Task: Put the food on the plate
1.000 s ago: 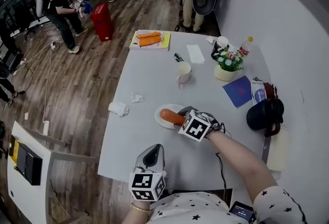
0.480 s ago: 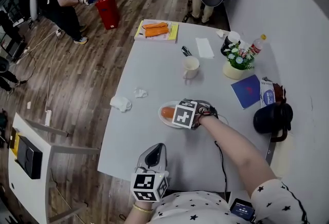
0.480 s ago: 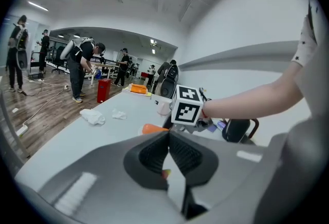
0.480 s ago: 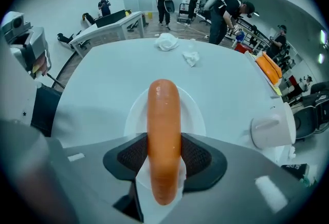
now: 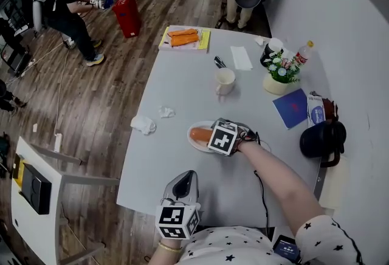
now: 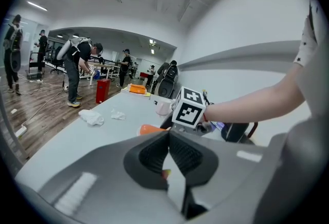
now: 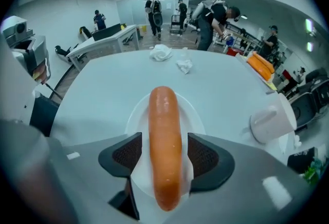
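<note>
Sausage (image 7: 165,146): long, smooth, glossy orange-brown, rounded at both ends. Lying flat along the middle of a small white plate (image 7: 134,115), far end pointing away from the right gripper, near end reaching past the plate's near rim in the right gripper view.

Around it, from big to small:
- Pale grey table (image 5: 182,93), carrying everything; plate (image 5: 192,143) set near its middle, toward the person's edge.
- Black bag (image 5: 321,138) at the right edge, well apart from the plate.
- Yellow sheet (image 5: 197,46) with orange pieces at the far end.
- Blue booklet (image 5: 290,107) and flower pot (image 5: 278,81) on the right side.
- White mug (image 5: 224,82) beyond the plate, apart from it; seen upright at the right of the right gripper view (image 7: 272,120).
- White napkin (image 5: 242,57) past the mug.
- Two crumpled tissues (image 5: 143,124) left of the plate, not touching it.

In the way: from the head view, marker cube (image 5: 223,137) covering the sausage's near end, leaving only the left tip (image 5: 198,134) showing.

Right gripper (image 7: 164,159): down over the plate, jaws opening, one dark ribbed pad (image 7: 127,153) on each side of the sausage, a sliver of white plate showing between pad and sausage on both sides; not pinching.

Left gripper (image 6: 168,153): low near the table's near edge, pads pressed together at the tips, holding nothing.
</note>
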{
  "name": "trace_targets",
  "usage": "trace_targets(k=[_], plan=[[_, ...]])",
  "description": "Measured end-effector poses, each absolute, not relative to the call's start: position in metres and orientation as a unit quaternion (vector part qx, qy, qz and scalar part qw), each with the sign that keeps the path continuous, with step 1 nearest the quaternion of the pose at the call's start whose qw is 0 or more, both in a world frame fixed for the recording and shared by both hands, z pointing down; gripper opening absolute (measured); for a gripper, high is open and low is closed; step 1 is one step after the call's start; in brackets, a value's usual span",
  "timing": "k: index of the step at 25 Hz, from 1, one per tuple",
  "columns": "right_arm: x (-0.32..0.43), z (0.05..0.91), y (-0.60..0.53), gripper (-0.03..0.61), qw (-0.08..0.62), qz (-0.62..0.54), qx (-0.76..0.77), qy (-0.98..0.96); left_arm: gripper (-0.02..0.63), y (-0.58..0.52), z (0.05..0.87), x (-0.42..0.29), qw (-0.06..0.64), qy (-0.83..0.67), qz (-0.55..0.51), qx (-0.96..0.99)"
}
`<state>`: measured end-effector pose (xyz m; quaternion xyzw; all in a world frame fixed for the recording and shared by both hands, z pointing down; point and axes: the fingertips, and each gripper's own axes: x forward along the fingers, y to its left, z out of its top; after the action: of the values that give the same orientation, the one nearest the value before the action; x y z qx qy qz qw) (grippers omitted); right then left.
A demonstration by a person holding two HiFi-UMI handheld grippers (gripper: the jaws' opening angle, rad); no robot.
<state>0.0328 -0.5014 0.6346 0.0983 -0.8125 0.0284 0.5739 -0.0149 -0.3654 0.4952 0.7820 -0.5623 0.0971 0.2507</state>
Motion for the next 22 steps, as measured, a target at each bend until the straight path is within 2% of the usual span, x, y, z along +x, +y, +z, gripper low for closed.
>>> trace_targets(k=[3,6,9,12,14,17,22], plan=[[0.031,0.610,-0.507,0.282,0.512,0.017,0.166,-0.843,0.008,-0.364,0.491,-0.016,0.245,-0.559,0.095,0.786],[0.031,0.571,-0.497,0.262,0.417,0.036,0.240,-0.876,0.008,-0.362,0.484,-0.017,0.239,-0.557,0.091,0.790],[0.032,0.525,-0.468,0.180,0.280,0.120,0.298,-0.904,0.008,-0.359,0.475,-0.018,0.229,-0.556,0.083,0.795],[0.042,0.487,-0.436,0.025,0.148,0.185,0.353,-0.905,0.008,-0.353,0.464,-0.017,0.219,-0.553,0.075,0.800],[0.052,0.471,-0.414,0.000,0.090,0.207,0.386,-0.894,0.008,-0.347,0.459,-0.014,0.211,-0.548,0.074,0.806],[0.066,0.459,-0.382,0.000,0.050,0.221,0.422,-0.878,0.008,-0.336,0.454,-0.009,0.201,-0.539,0.071,0.815],[0.074,0.452,-0.332,0.000,0.032,0.217,0.443,-0.869,0.008,-0.318,0.455,0.002,0.191,-0.530,0.071,0.823]])
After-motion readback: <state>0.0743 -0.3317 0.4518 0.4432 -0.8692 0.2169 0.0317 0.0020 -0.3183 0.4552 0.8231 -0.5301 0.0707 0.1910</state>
